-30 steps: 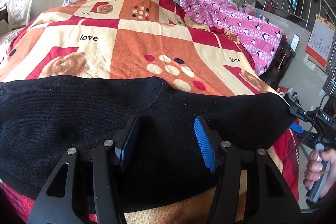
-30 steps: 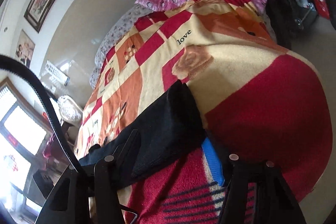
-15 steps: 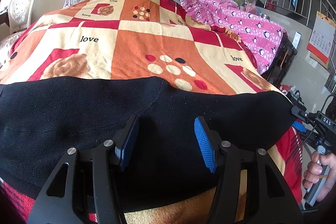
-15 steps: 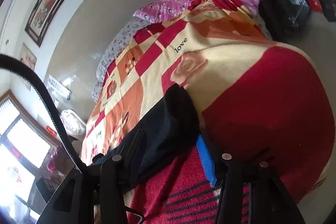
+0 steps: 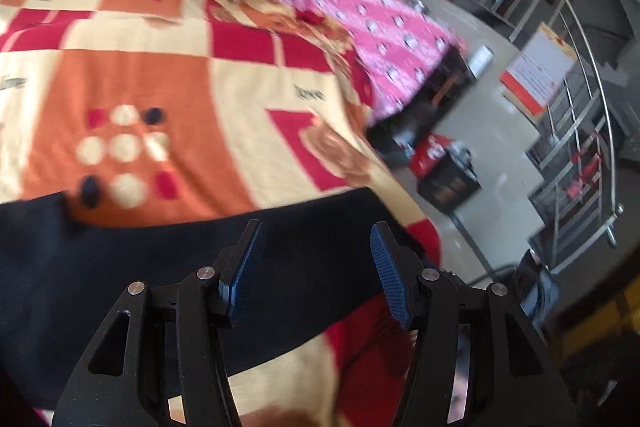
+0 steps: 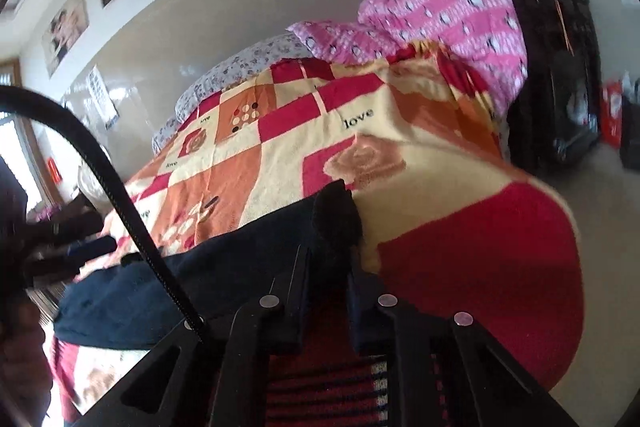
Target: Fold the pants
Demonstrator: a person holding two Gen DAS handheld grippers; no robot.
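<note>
My left gripper (image 5: 316, 263) hovers wide open and empty over the black pants (image 5: 132, 267) spread across the patchwork blanket (image 5: 160, 75) — my right gripper (image 6: 328, 263) pinches their bunched end.

- The left gripper (image 5: 316, 259) fills the lower middle of its own view, its two black arms rising from the bottom edge.
- Its blue-padded fingers (image 5: 387, 267) stand wide apart, tilted slightly outward, with nothing between them.
- The right gripper (image 6: 326, 275) sits low in the centre of its view, black arms spreading toward the bottom corners.
- Its jaws are drawn close together, pinching a bunched corner of the black pants (image 6: 336, 215).
- A black cable (image 6: 120, 199) arcs from the left edge down to the right gripper's body.
</note>
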